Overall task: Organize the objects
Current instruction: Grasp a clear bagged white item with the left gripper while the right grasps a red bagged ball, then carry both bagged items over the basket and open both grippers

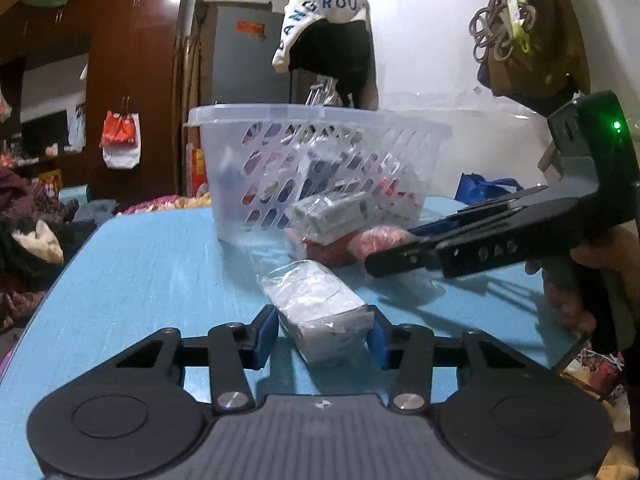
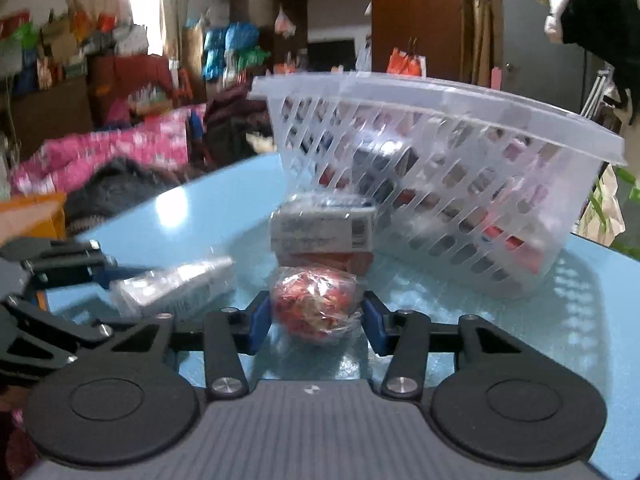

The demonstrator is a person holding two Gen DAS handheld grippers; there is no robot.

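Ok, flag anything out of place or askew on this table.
Four wrapped items sit outside the basket: the grey box, the red bundle, and a white box stacked crookedly on a red pack. No spills.

Indoor light is dim and cool. A bright patch glares on the cupboard [image 1: 136, 72] far ahead-left of the left tongs [image 1: 323, 334], and a blown-out window [image 2: 146, 12] shows beyond the right tongs [image 2: 316, 318]. Glare streaks the blue table [image 2: 192, 208]. Shadows of the basket [image 2: 440, 168] fall rightward. Fisheye bending curves the edges; the right view is smeared with motion blur.
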